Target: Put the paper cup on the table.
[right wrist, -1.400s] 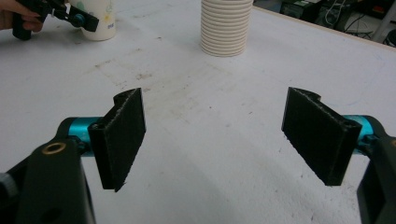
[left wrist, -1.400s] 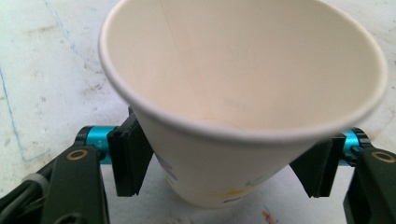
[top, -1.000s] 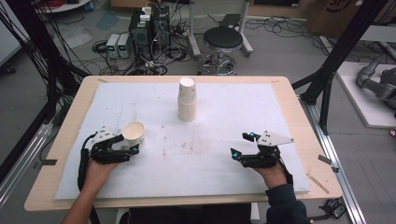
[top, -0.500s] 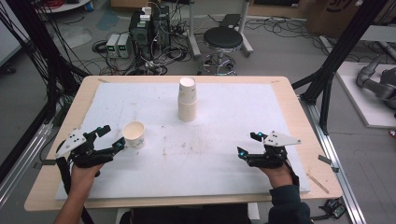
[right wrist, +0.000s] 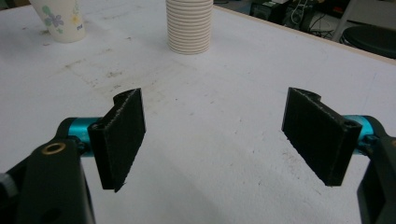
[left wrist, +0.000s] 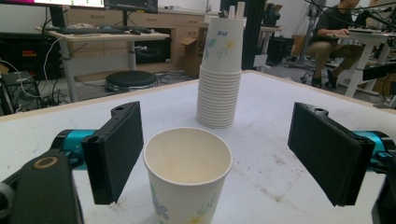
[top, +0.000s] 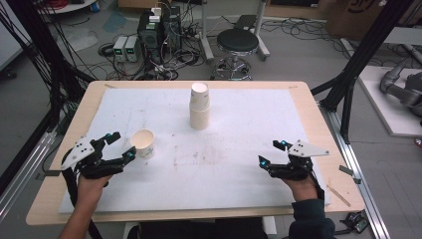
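Single paper cup (left wrist: 188, 173) is standing upright on the white mat (top: 239, 164), left of centre, well apart from the cup stack (top: 199, 106) at the back. Left gripper (top: 120, 146) is sitting spread wide, jaws flanking the cup, neither touching. Right gripper (top: 270, 152) is hovering spread over bare mat, holding nothing. Cup's looking light, thin-walled and crushable, probably easy to tip. I'd be gripping mid-wall just under the rolled rim, with gentle squeeze.
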